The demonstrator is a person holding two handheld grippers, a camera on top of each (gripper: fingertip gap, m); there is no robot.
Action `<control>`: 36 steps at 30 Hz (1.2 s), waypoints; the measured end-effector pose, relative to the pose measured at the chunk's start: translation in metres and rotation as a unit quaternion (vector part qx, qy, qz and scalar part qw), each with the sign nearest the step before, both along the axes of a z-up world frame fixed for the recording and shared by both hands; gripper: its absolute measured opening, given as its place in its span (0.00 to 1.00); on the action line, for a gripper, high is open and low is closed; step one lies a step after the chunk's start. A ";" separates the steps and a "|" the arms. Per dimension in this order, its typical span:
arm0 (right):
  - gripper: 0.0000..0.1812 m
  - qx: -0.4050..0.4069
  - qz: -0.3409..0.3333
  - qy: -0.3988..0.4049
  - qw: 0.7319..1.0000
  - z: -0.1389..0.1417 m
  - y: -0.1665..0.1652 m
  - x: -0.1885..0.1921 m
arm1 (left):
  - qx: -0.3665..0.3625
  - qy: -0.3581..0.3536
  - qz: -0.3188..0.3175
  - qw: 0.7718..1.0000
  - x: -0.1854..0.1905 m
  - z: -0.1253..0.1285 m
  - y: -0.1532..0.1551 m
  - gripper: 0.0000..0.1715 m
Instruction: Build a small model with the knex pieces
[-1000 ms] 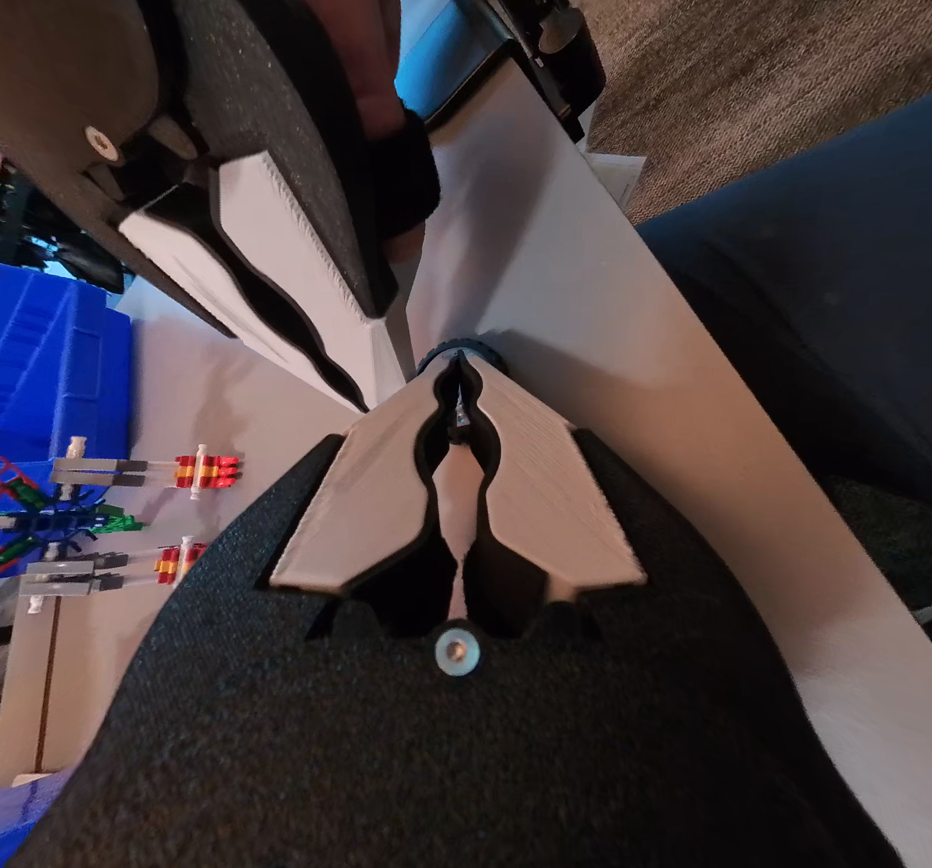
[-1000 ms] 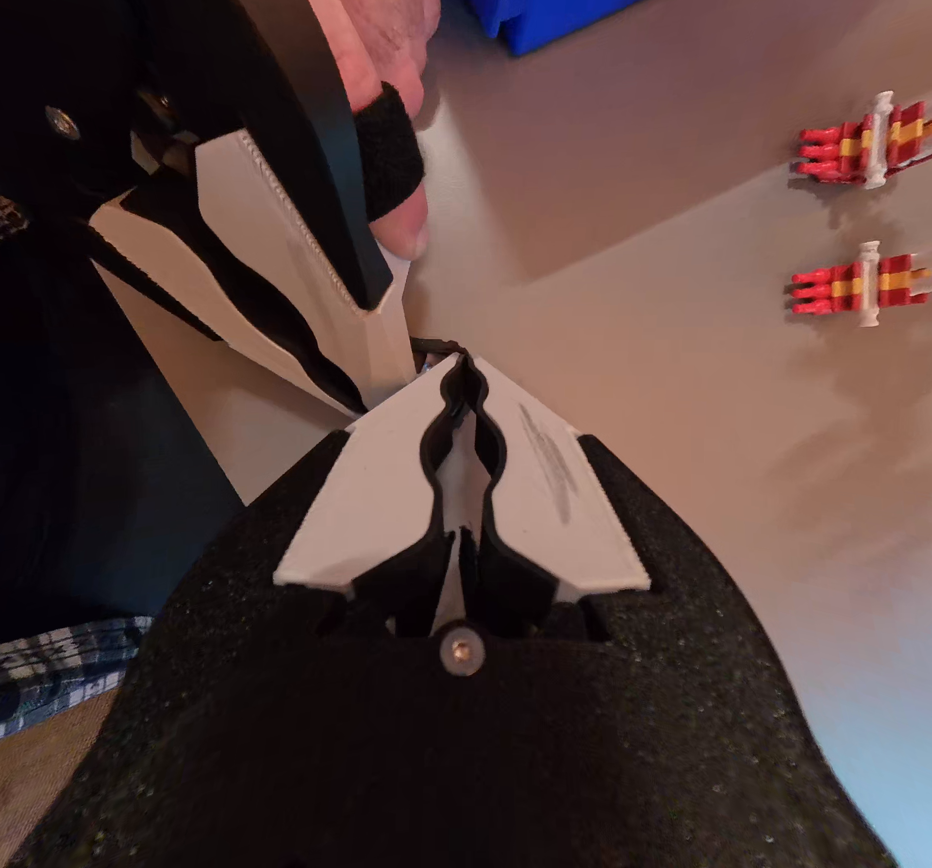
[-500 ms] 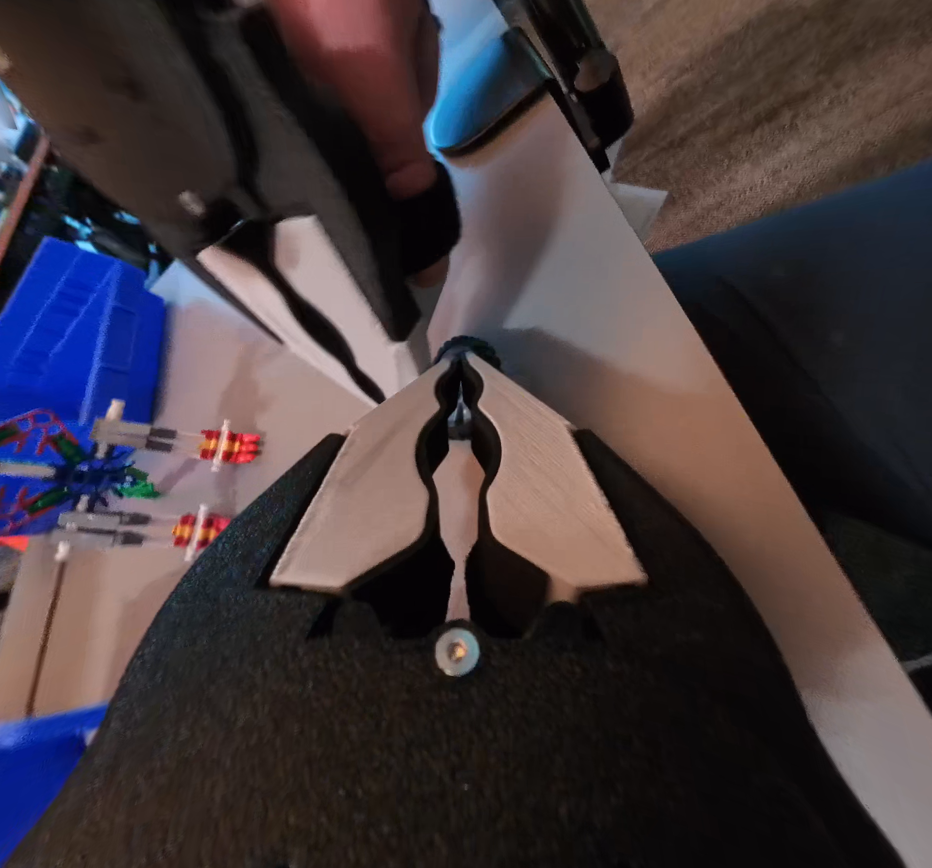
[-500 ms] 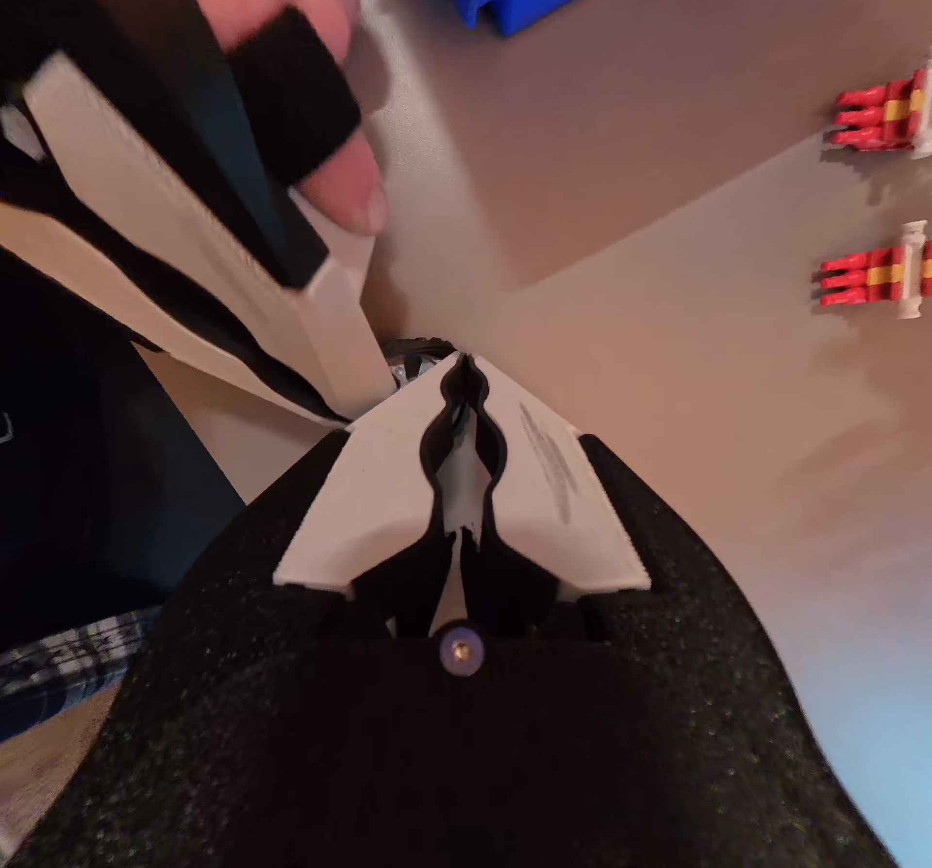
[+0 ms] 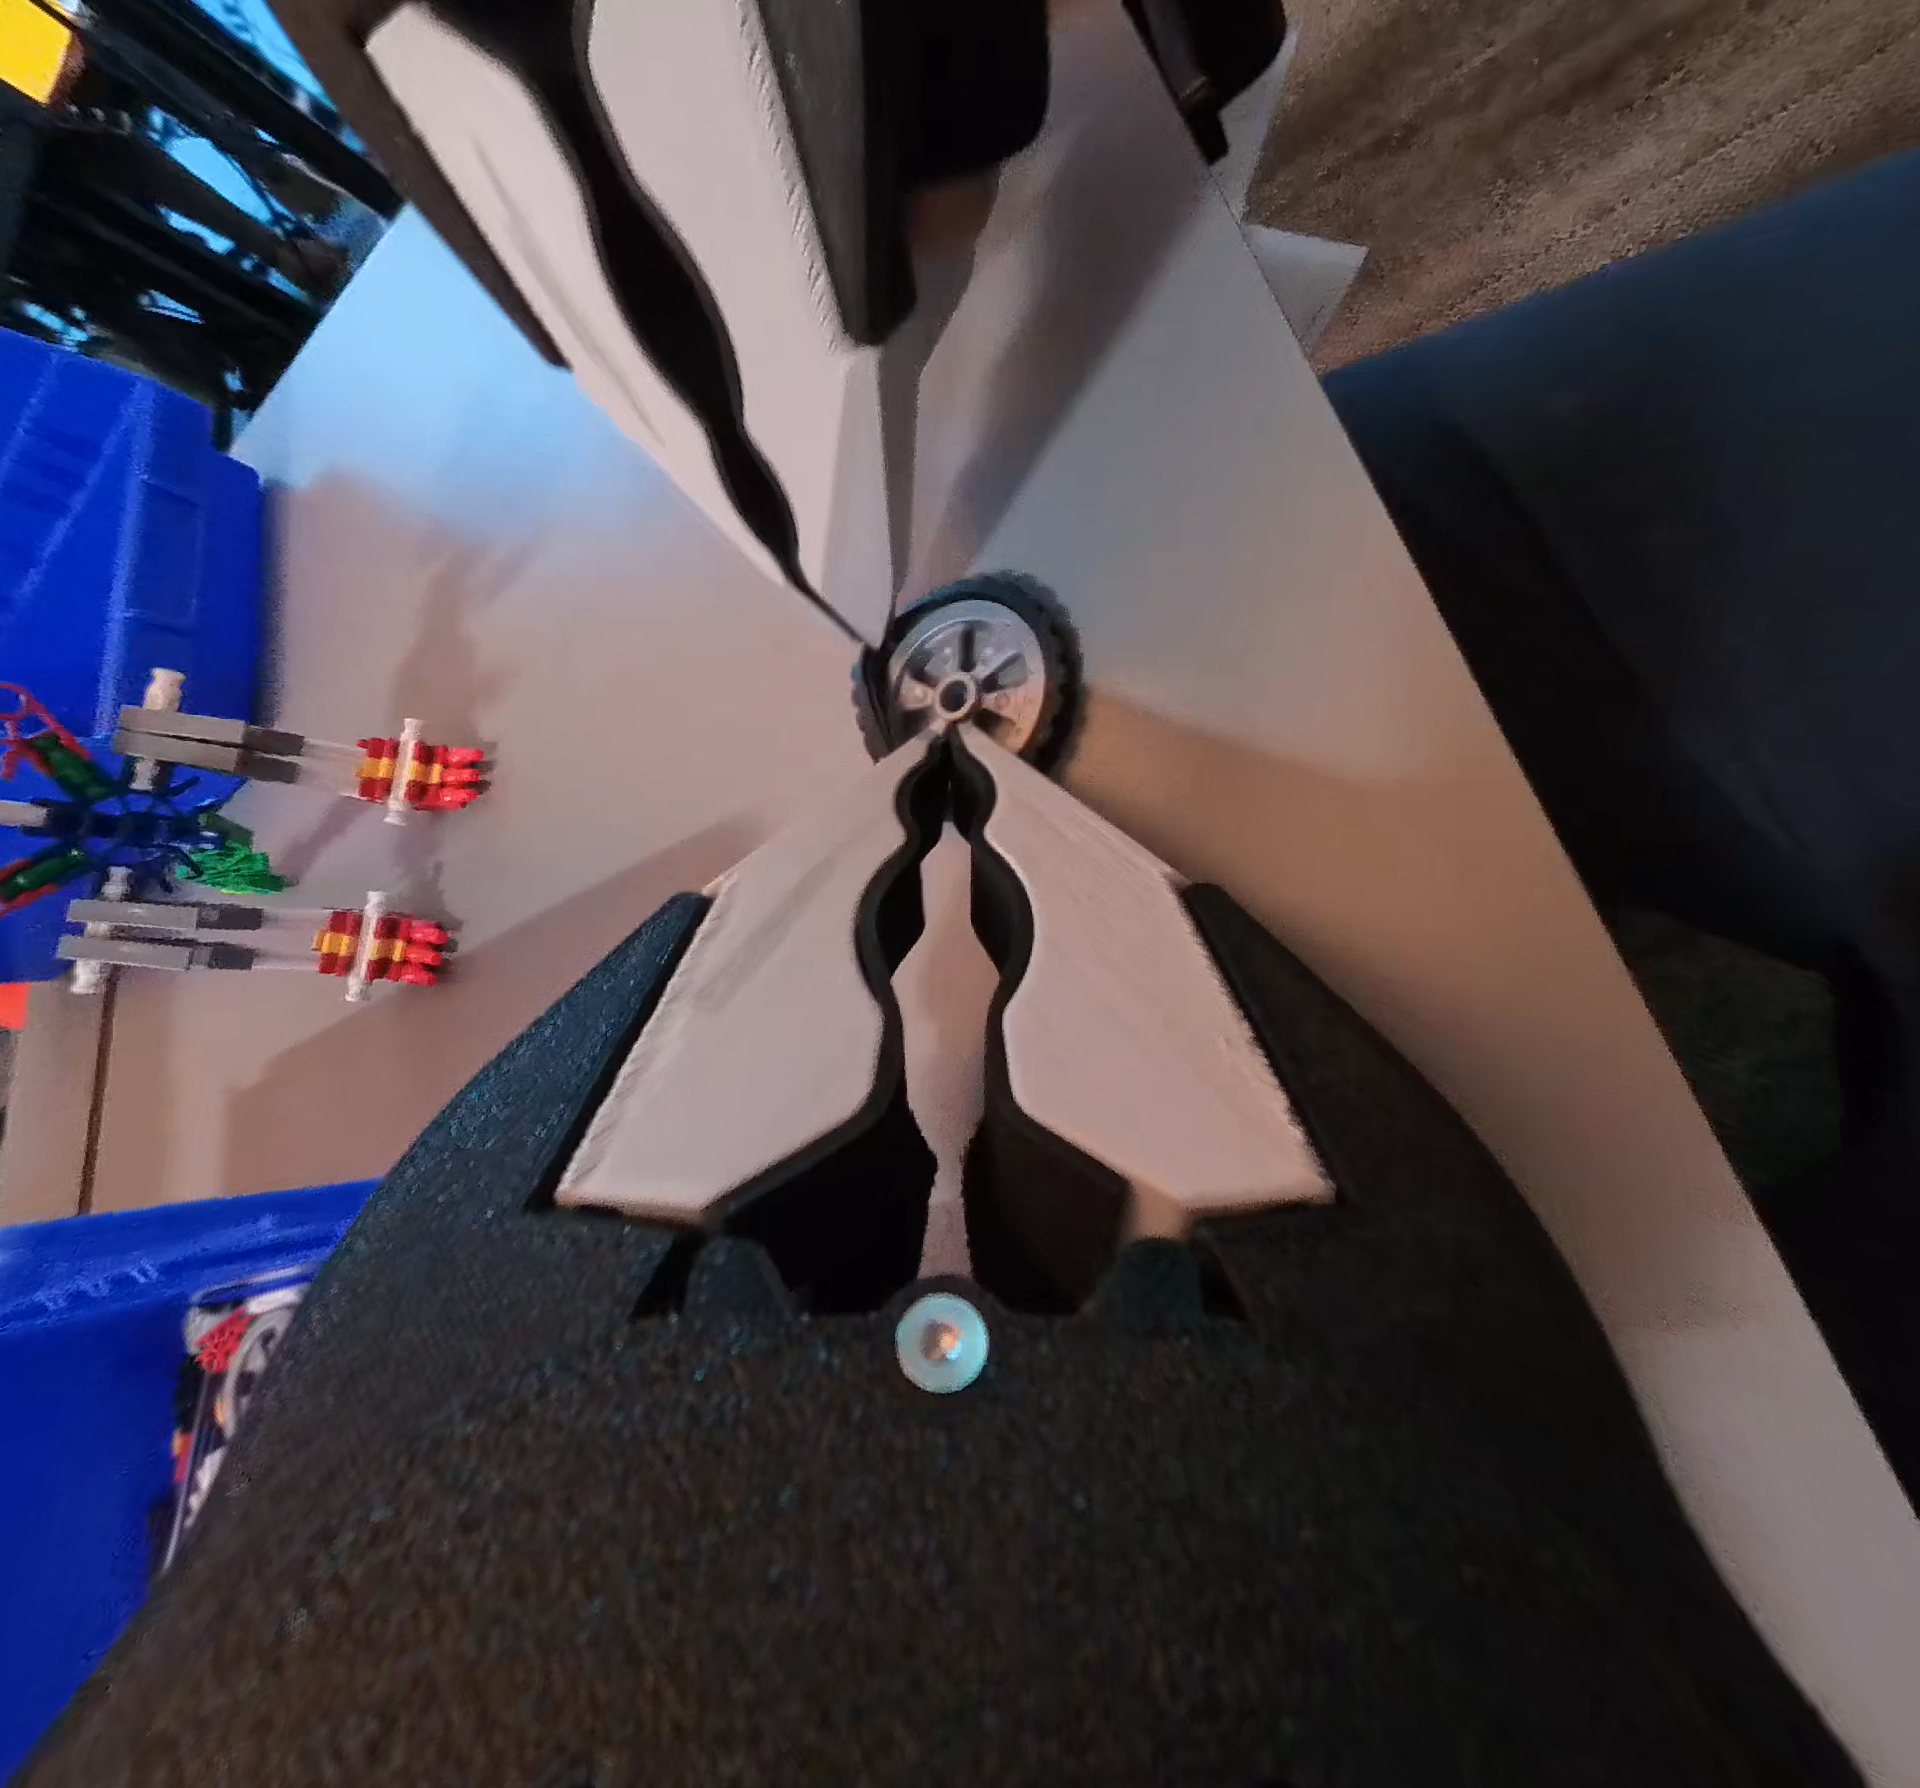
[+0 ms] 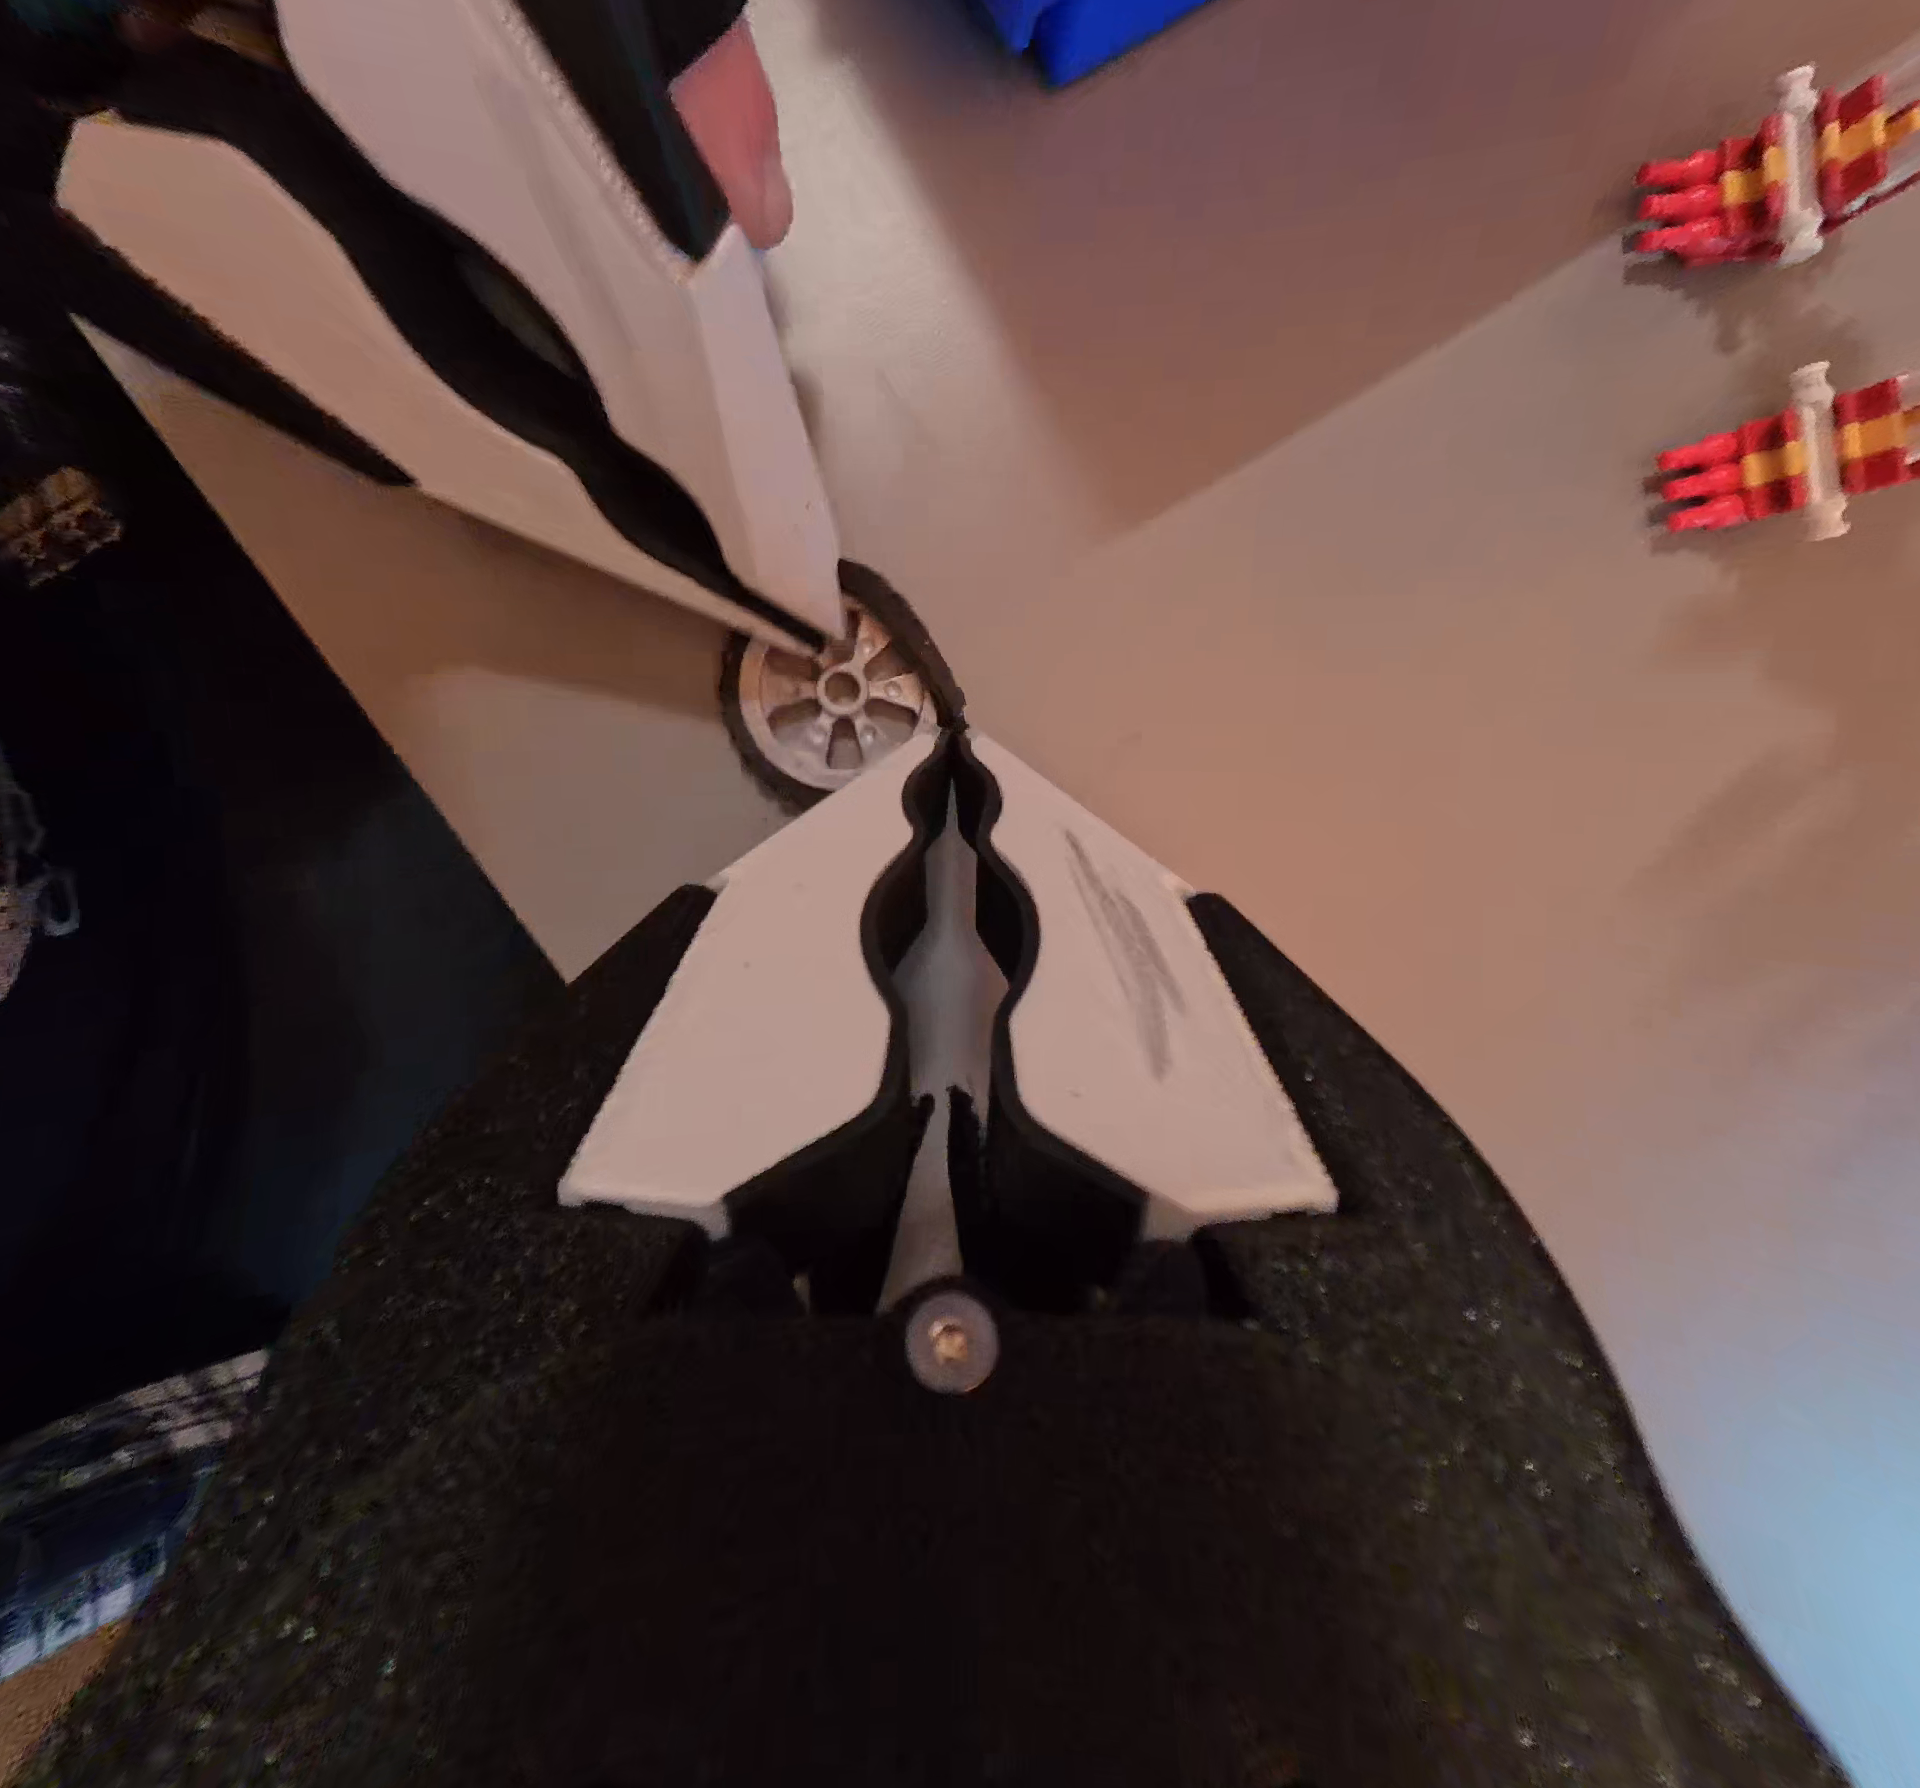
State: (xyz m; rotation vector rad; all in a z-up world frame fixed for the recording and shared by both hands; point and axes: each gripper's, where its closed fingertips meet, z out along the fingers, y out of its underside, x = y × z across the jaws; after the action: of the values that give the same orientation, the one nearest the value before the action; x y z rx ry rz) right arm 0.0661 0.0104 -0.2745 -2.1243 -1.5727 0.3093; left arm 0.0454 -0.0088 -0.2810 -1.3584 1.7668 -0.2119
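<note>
A small toy wheel (image 5: pixel 961 689) with a grey spoked hub and a black tyre is held upright just above the pale table (image 5: pixel 582 616), between both grippers. My left gripper (image 5: pixel 948 753) is shut, its tips pinching the wheel's lower rim. My right gripper (image 5: pixel 875 639) comes in from the top, also shut, its tips at the wheel's left edge. In the right wrist view the wheel (image 6: pixel 842 699) shows its other face. There my right gripper (image 6: pixel 951 739) is closed at the tyre's right edge and the left gripper (image 6: pixel 821 635) bites the hub's upper rim.
Two red-and-yellow brick assemblies (image 5: pixel 416 772) (image 5: pixel 384 943) lie on the table to the left, also in the right wrist view (image 6: pixel 1766 180) (image 6: pixel 1787 471). Blue bins (image 5: pixel 104 543) (image 5: pixel 94 1375) stand at the left. A person's dark-clothed body (image 5: pixel 1662 647) is past the table edge, above carpet (image 5: pixel 1558 76). The tips of both grippers are at nearly the same place.
Both grippers have swung so that they point at each other more steeply, and the wheel between their tips, mostly hidden before, now shows its full hub face. Both stay shut.
</note>
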 end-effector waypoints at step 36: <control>0.00 0.048 0.038 -0.050 0.997 -0.009 0.014 -0.021 | -0.012 0.001 -0.007 1.000 0.004 0.003 -0.002 0.00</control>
State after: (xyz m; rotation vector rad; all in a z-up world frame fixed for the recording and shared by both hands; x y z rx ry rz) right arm 0.0450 0.0242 -0.2838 -2.0379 -1.6934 0.1506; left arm 0.0495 -0.0109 -0.2784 -1.3643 1.7810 -0.2391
